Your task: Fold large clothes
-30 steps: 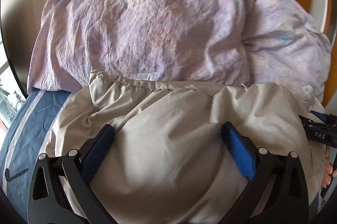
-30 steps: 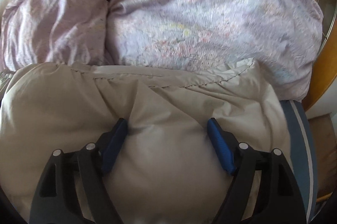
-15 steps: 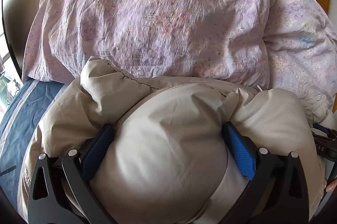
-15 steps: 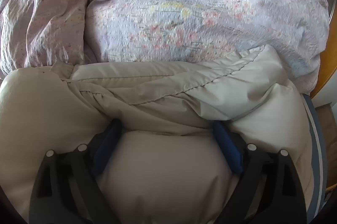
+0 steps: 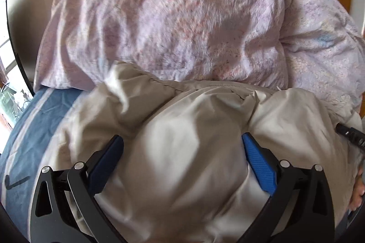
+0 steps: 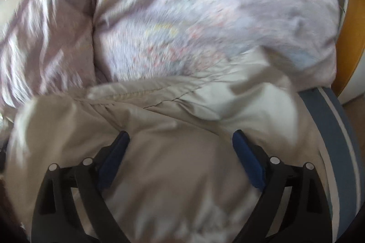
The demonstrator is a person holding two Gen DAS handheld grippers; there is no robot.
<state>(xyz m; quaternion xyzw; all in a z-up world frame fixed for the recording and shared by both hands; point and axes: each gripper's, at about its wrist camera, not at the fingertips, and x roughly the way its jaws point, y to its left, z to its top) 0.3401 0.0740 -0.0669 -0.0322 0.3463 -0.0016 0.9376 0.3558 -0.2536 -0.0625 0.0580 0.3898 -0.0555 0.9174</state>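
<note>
A puffy beige padded garment (image 5: 182,129) lies bunched on the bed, against the pillows. In the left wrist view my left gripper (image 5: 182,151) is open, its blue-padded fingers (image 5: 257,158) spread wide with a bulge of the beige fabric between them. In the right wrist view the same garment (image 6: 178,133) fills the lower frame, and my right gripper (image 6: 180,149) is open too, jaws wide around a fabric bulge. The right tool's tip (image 5: 349,135) shows at the right edge of the left wrist view. The right view is blurred.
Two pink-lilac floral pillows (image 5: 171,21) (image 6: 205,21) lie just beyond the garment. A blue sheet with pale stripes (image 5: 32,129) (image 6: 333,129) covers the bed. A wooden headboard edge (image 6: 351,37) is at the far right. A window is at far left.
Both grippers have pulled back slightly from the pillows and the beige garment's far edge has shifted and bunched up. The jaws stay wide open throughout. The right view is now motion-blurred.
</note>
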